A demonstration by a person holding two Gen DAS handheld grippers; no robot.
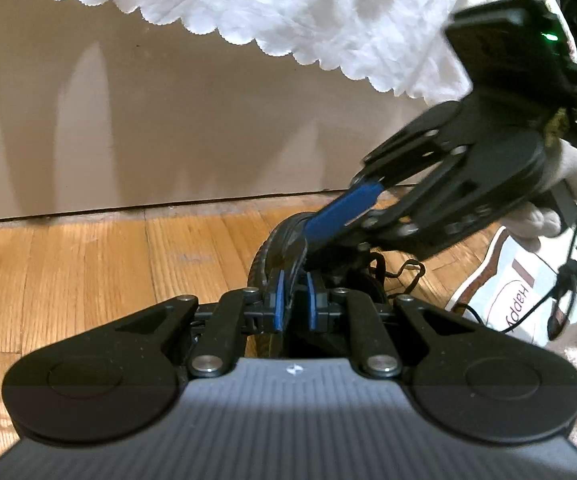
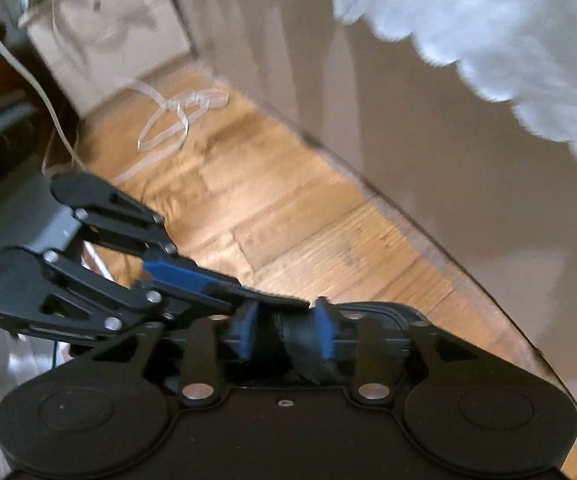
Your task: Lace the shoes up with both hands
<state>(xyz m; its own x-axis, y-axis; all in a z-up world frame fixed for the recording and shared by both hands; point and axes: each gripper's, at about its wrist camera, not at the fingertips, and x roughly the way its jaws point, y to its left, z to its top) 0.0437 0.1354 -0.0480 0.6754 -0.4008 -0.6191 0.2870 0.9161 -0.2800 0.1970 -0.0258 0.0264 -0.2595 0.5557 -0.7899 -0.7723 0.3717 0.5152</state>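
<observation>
Wood floor by the wall: my left gripper (image 1: pixel 296 294) pinches the upper edge of the black shoe (image 1: pixel 278 252), fingers nearly together on it. My right gripper (image 2: pixel 284 330) meets it from the other side, fingers partly closed w/ dark shoe material between; firm grip or not, can't tell. Loose lace (image 1: pixel 402 274) trails beside. Lace looks thin, limp, slippery: best pinched near its tip.
</observation>
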